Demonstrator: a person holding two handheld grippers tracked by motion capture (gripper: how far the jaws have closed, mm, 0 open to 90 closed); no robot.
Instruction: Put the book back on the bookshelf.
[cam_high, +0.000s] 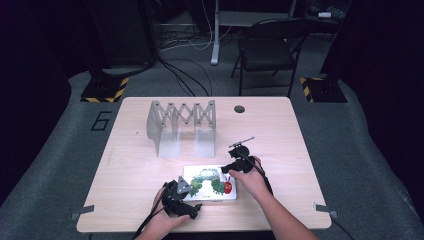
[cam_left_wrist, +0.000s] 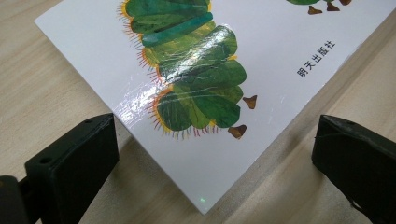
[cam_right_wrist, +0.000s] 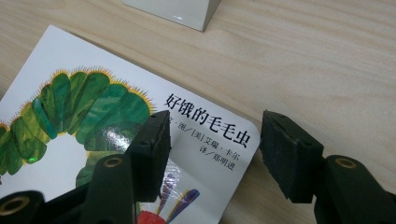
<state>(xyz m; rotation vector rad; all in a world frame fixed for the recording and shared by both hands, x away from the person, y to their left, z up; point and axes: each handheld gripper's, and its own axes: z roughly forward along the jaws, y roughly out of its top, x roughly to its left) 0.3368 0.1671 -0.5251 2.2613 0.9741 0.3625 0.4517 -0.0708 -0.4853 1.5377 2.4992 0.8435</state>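
Book (cam_high: 210, 183) lies flat on the table (cam_high: 130, 165), near the front edge, just right of centre, cover up with a green caterpillar on white. Left gripper (cam_high: 186, 196) sits at the book's near-left corner. In the left gripper view that corner (cam_left_wrist: 204, 205) points between the two jaws, which stand wide apart; neither pad touches the book, bare wood shows on both sides. So left is open, nothing held.

Right gripper (cam_high: 231, 169) is at the book's far-right corner. In the right gripper view one jaw sits over the cover beside the title, the other over bare table just past the book's right edge, with the rounded corner (cam_right_wrist: 250, 128) between them. Gap is moderate, no pinch visible; whether the inner jaw rests on the cover is hard to tell. Reads as open, not gripping.

Rack (cam_high: 181, 126), grey and accordion-style, stands behind the book toward the table's far side, well apart; one foot (cam_right_wrist: 180, 11) shows just beyond the book's top edge in the right gripper view. Table is free left and right of the book and along the right edge. Small dark hole (cam_high: 239, 109) near the far edge.
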